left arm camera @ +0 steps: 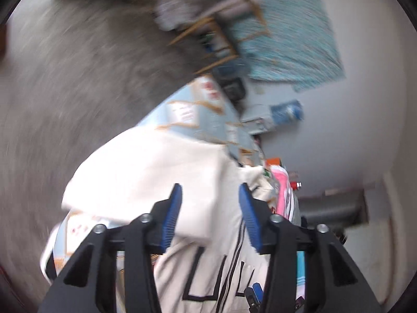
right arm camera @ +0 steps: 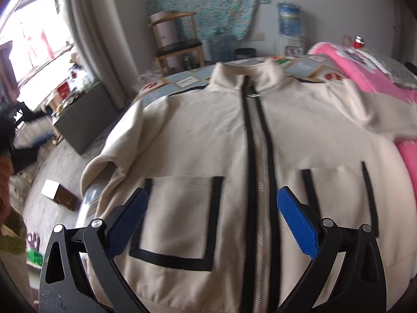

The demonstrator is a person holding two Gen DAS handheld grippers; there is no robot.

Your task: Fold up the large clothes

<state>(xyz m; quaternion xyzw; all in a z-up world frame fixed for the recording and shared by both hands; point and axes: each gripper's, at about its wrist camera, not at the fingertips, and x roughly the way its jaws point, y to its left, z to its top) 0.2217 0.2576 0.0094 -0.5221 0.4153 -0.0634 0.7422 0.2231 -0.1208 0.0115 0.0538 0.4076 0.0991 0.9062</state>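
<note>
A cream zip-up jacket [right arm camera: 198, 120] with black trim lies front-up on the bed, collar at the far end, zipper shut. Its left sleeve [right arm camera: 117, 140] hangs bent at the bed's edge. My right gripper [right arm camera: 212, 191] hovers open and wide above the lower front, one finger over each patch pocket, with nothing between them. The left wrist view is blurred and rolled sideways. There my left gripper [left arm camera: 210, 186] stands open above a folded-over cream sleeve [left arm camera: 156, 167] that lies on the jacket body [left arm camera: 208, 274]; the blue pads [left arm camera: 173, 216] do not press on the cloth.
The bed has a light blue patterned sheet [right arm camera: 187, 79] and a pink blanket [right arm camera: 365, 70] along the jacket's right side. A wooden chair [right arm camera: 177, 44] stands beyond the bed. On the floor at left are a dark cabinet [right arm camera: 86, 120] and a small box [right arm camera: 60, 194].
</note>
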